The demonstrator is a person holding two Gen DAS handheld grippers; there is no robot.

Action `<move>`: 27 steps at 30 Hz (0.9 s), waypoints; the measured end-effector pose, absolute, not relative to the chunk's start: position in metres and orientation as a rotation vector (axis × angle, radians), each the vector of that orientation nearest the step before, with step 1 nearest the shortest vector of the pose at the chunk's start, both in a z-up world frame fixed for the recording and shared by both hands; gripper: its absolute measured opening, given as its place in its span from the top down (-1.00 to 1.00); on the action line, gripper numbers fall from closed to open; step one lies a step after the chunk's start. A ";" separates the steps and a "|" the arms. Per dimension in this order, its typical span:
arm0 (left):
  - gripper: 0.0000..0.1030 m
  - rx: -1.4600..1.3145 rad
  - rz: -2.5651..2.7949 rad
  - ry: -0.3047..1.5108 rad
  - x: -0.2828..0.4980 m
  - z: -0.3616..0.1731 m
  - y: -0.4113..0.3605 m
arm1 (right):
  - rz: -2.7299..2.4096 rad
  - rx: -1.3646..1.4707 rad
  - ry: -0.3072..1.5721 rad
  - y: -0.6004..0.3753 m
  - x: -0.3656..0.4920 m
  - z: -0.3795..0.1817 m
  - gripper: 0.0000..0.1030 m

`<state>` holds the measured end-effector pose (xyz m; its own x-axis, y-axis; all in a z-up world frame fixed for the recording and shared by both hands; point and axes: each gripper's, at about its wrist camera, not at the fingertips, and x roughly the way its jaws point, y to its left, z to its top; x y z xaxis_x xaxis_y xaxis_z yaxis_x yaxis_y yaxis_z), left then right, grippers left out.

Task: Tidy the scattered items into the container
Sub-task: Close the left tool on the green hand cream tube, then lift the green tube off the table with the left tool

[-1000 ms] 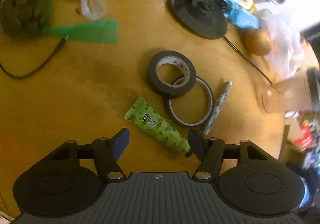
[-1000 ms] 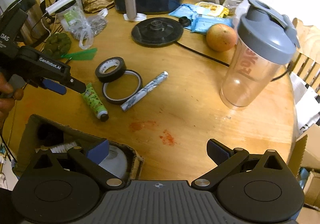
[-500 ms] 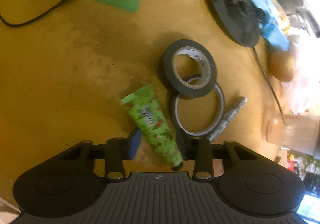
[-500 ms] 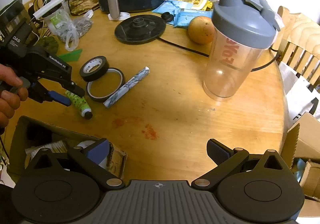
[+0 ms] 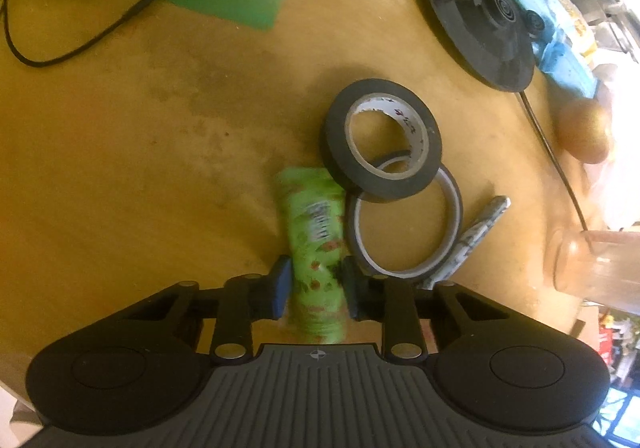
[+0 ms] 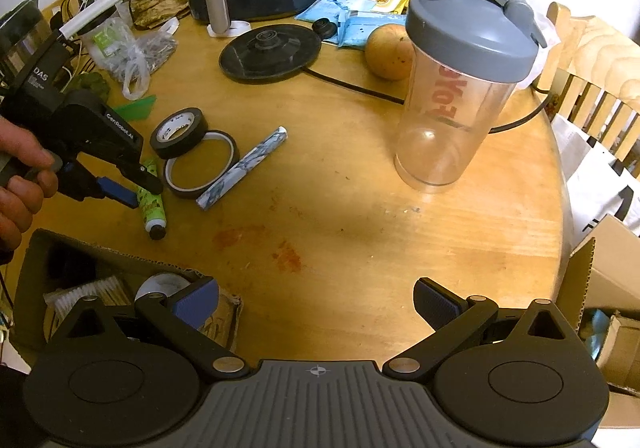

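left gripper (image 5: 314, 290): jaws are clamping the green tube (image 5: 316, 236) across its width, one pad on each flank, nothing else between them.
grip spot: pads are biting the lower half of the tube, toward the cap end; the flat crimped end is sticking out ahead of the jaws.
tube long axis: running straight out from between the jaws, crosswise to their closing line, so the squeeze is going over the narrow way.
tube cap (image 6: 157, 233): seen from the right camera, it is poking out behind the left jaws, toward the box.
tube support: seems to be lying on the bench (image 5: 140, 168); any lift is too small to tell.
neighbours: thin tape ring (image 5: 404, 216) is sitting just off the right-side jaw, touching or nearly touching the tube; black tape roll (image 5: 382, 140) is overlapping that ring ahead of the jaws; patterned pen (image 5: 476, 236) is lying past the ring.
right gripper (image 6: 316, 302): jaws are standing wide apart, holding nothing, hovering over bare bench well away from the tube.
cardboard box (image 6: 36, 260): sitting just left of the right jaws, and behind the left jaws on the cap side.
nearer hand: left, already on the tube.
coming move, judged: lifting the tube clear, then carrying it back cap-first toward the box; risk is dragging the thin ring along.
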<state>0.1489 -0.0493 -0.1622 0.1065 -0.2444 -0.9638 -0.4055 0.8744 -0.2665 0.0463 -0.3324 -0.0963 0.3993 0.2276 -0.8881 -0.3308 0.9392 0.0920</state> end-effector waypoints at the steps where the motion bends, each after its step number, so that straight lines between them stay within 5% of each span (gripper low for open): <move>1: 0.48 -0.530 0.142 1.473 0.148 -0.161 -0.048 | 0.356 -0.107 1.105 -0.331 0.046 -0.096 -1.00; 27: 0.47 -0.209 0.231 1.414 0.154 -0.152 -0.033 | 0.375 -0.127 1.079 -0.317 0.040 -0.089 -1.00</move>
